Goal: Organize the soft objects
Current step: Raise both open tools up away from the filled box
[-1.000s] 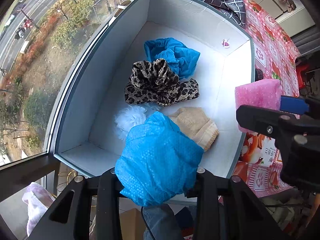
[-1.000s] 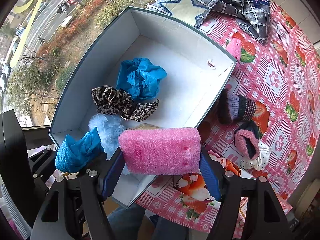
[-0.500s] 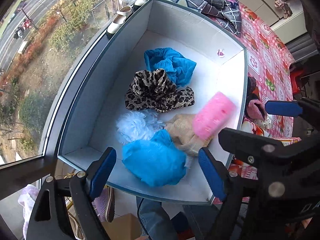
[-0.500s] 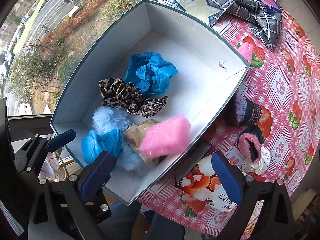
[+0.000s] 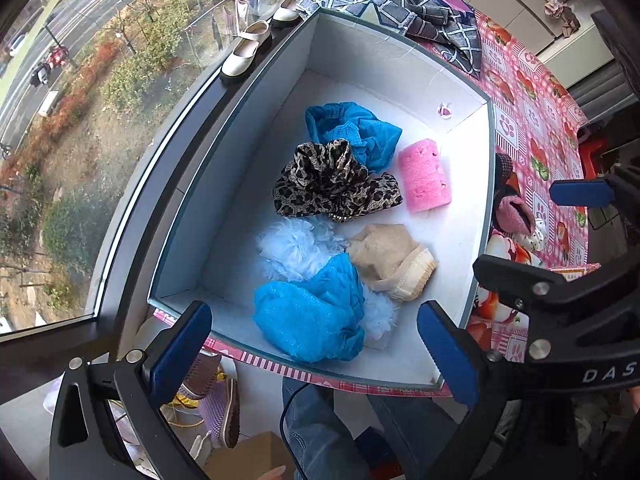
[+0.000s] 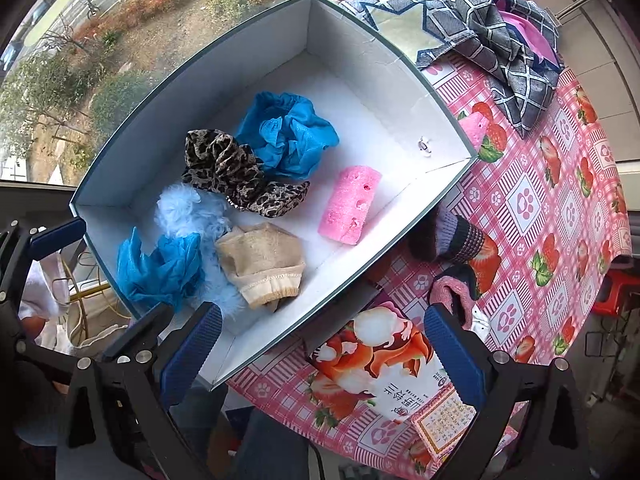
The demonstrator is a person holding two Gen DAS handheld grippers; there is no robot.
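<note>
Now the left gripper (image 5: 316, 344) hangs spread wide and empty, its jaws just opened, above the crumpled blue cloth (image 5: 312, 312) in the white box (image 5: 236, 128). Rightward, the right gripper (image 6: 320, 352), likewise wide and empty, clears the pink foam roll (image 6: 350, 206): light, squashy, best pinched across its middle.

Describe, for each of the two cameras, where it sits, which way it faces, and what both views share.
Left wrist: on the left hand-held gripper, looking steeply down into the white box; its open blue pads, the right hand-held gripper and jeans show.
Right wrist: on the right hand-held gripper, looking straight down over the box's table-side wall and the tablecloth; its open pads show, the left gripper at the left edge.
Shared: pink sponge, leopard scrunchie.
</note>
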